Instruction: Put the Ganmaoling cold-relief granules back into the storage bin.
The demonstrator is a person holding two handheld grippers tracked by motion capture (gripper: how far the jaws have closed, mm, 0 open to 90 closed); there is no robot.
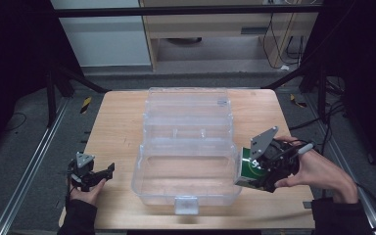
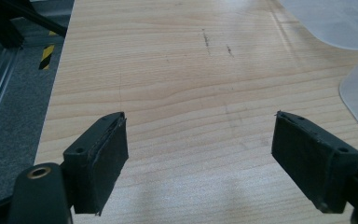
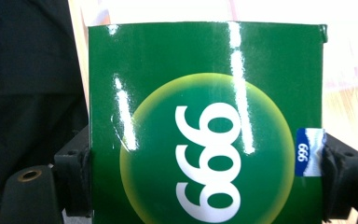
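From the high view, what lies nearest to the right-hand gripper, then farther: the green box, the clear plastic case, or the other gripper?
1. The green box, clamped in the right gripper's fingers.
2. The clear plastic case, open, just beside it at the table's middle.
3. The left gripper, fingers apart, across the case near the table's left edge.

The green box (image 3: 205, 126) carries large white numerals on a pale yellow-green disc; as the right gripper view shows them they stand turned on their side and read 666 or 999, and which of the 2 cannot be told. A small blue label (image 3: 308, 152) at the right edge of that box bears the same 3 digits in white, also turned sideways. In the high view the box (image 1: 247, 166) sits at the near right of the worktop (image 1: 117, 122), its print too small to read there.
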